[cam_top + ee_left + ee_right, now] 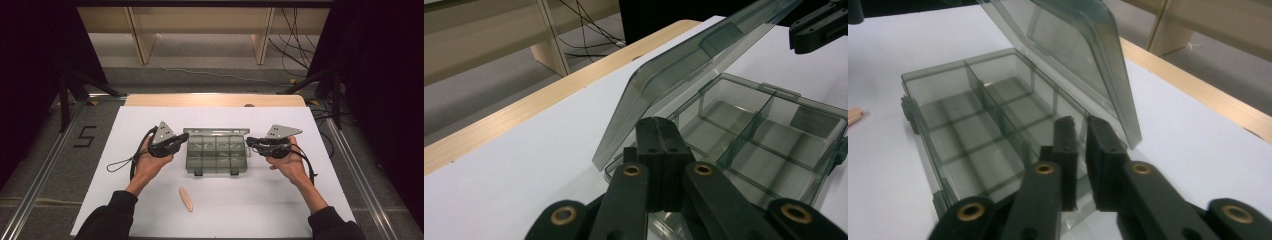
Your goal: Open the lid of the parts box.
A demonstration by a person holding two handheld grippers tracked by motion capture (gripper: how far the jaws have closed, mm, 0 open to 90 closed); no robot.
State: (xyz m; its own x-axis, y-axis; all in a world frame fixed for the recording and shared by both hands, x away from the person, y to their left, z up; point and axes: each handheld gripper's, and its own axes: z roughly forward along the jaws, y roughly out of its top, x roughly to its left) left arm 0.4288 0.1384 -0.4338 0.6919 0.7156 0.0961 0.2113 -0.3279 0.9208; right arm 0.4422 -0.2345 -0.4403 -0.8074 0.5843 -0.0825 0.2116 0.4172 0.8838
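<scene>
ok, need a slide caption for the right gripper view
Right gripper, slightly open, at the side wall of an empty divided plastic box with its lid raised.

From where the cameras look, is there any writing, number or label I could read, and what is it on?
"5": a dark numeral marked on the grey floor, left of the table.
The clear compartment box and its raised lid carry no readable print; a rectangular patch on the lid looks blank.
The left gripper, the right gripper and the pale stick show no lettering.
</scene>
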